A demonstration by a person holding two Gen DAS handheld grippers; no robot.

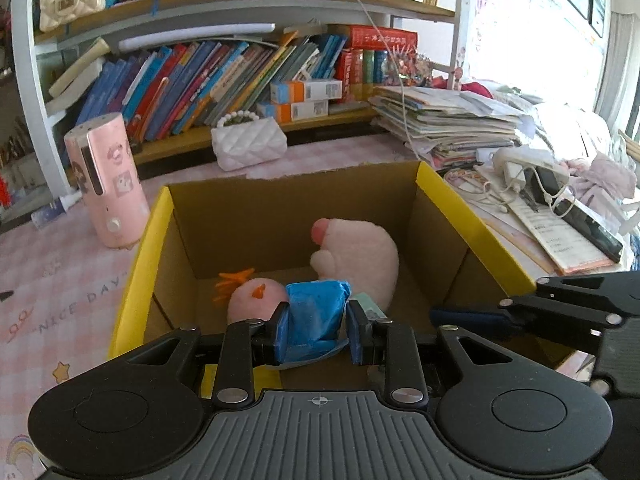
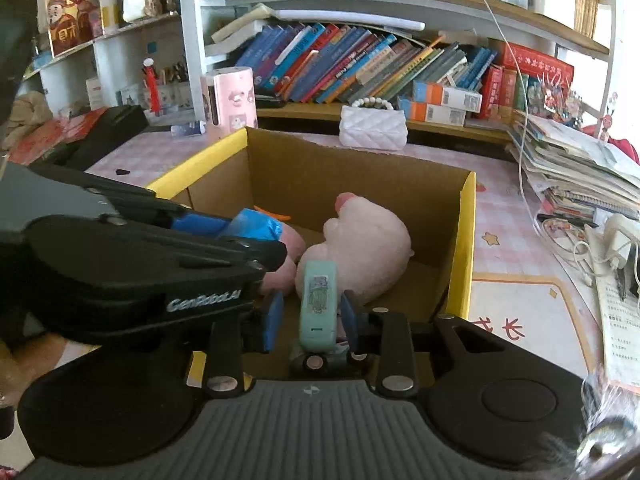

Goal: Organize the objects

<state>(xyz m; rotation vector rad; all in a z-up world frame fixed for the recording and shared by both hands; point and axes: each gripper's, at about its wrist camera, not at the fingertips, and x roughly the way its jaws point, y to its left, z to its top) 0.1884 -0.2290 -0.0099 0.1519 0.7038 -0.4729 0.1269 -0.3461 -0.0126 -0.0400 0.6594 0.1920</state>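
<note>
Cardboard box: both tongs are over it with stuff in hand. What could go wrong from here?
1. The left tongs pinch the soft blue bundle beside the right tongs; the two could bump on release.
2. The mint toy car seems loosely held and may drop onto the pink plush.
3. Both hang near the cardboard box front wall; pulling back could snag it.

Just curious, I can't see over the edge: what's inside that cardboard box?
The cardboard box holds a big pink plush toy and a smaller pink doll with orange hair, clamped by its blue clothing in the left gripper. The grippers hide the near floor.
</note>
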